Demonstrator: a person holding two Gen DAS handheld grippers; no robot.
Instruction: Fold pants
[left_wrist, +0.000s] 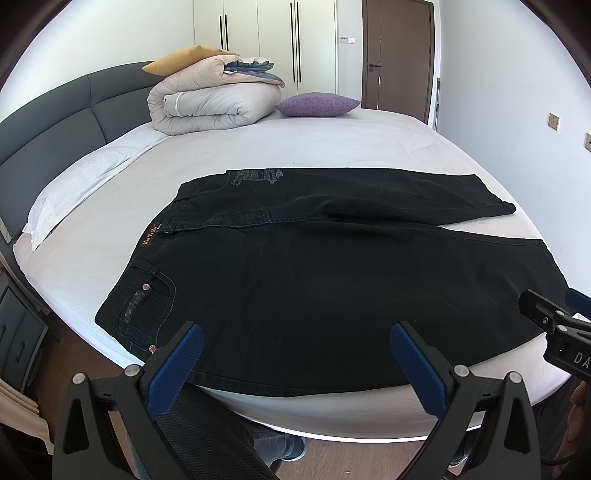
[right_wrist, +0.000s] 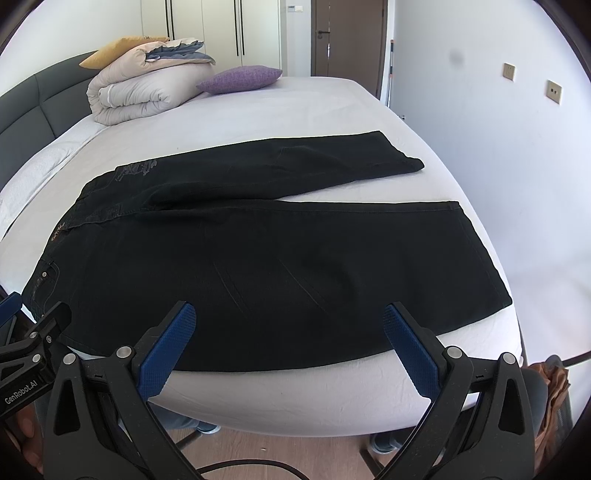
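**Caller:** Both your grippers are spread wide and carrying nothing. Your left gripper (left_wrist: 295, 350) hangs over the near edge by the hip pocket, and your right gripper (right_wrist: 290, 338) sits further along the same edge, toward the cuffs.

**Spotter:** And the pants (left_wrist: 314, 280)?

**Caller:** Straight ahead of you, flat on the bed (left_wrist: 258, 147). Their long axis runs across your view, waistband on your left, cuffs on your right. So your left is the nearer one for the waist, your right for the near leg's hem.

**Spotter:** Count it off.

**Caller:** One pair of black pants, two legs splayed apart with a wedge of sheet between them. One rolled duvet (left_wrist: 210, 103), one purple cushion (left_wrist: 317, 104) and one yellow cushion (left_wrist: 177, 59), all well apart at the headboard end.
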